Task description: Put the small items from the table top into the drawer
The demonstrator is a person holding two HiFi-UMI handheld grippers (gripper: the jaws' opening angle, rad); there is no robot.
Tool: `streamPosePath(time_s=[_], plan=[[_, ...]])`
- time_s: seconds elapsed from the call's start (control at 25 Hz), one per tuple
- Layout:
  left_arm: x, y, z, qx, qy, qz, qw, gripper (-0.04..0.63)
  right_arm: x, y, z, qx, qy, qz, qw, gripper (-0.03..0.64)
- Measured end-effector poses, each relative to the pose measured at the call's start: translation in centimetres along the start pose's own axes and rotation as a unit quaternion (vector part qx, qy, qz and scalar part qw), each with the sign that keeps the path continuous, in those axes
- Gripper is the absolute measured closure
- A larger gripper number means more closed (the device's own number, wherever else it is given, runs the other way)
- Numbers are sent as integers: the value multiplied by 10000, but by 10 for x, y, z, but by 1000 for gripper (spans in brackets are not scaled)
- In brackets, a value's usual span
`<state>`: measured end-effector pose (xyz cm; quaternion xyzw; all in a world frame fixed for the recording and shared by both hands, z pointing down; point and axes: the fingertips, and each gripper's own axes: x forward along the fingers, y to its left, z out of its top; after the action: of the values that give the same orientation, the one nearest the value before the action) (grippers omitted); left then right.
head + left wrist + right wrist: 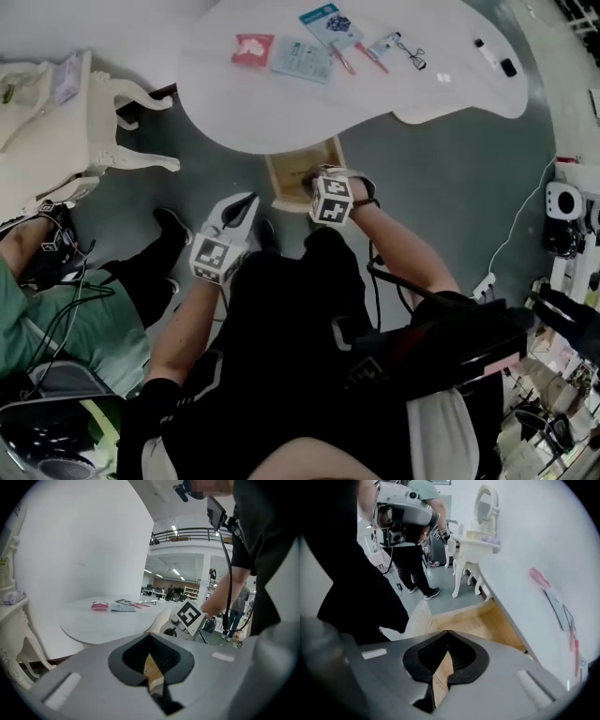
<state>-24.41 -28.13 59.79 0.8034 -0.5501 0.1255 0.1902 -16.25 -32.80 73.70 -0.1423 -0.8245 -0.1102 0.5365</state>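
Drawer (302, 174) stands open under the table (272, 112) as the left gripper (150, 634) and right gripper (447, 632) hang beside it, tips pinched together on nothing; the small items (302, 56) lie on top, so reaching up for one likely comes next.

Shows only part of the drawer (292, 167) in the head view, the rest tucked under the tabletop (281, 103) rim and behind the right claw (317, 180). Cuts the tabletop's far side off at that view's top edge, and leaves print on the pink packet (252, 49) and blue cards (302, 58) too small to read. Reduces the same items to tiny, indistinct shapes in the left gripper view, and stretches and blurs them near the right gripper view's edge.
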Motion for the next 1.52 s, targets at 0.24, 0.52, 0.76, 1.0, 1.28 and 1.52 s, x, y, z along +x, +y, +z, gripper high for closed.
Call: streamPosePath(time_s=[0.24, 0.52, 0.76, 1.0, 1.28, 1.52], plan=[[-16, -12, 45, 177, -473, -67, 9987, 595, -63, -5, 29, 1048, -893, -527, 9891, 614], [-22, -15, 83, 313, -792, -239, 9961, 595, -130, -19, 57, 1802, -1787, -1126, 9607, 614], [-28, -18, 105, 443, -968, -318, 9938, 595, -182, -27, 71, 2149, -2363, -1569, 9345, 614], [-39, -7, 137, 283, -1251, 75, 9917, 595, -231, -37, 81, 2607, -3090, -1903, 8946, 614], [-37, -12, 170, 395, -1396, -123, 9893, 595, -269, -40, 87, 2782, -3602, -2111, 8650, 615], [-35, -6, 189, 517, -1481, -150, 9875, 595, -287, -51, 86, 2919, -3771, -2491, 8430, 615]])
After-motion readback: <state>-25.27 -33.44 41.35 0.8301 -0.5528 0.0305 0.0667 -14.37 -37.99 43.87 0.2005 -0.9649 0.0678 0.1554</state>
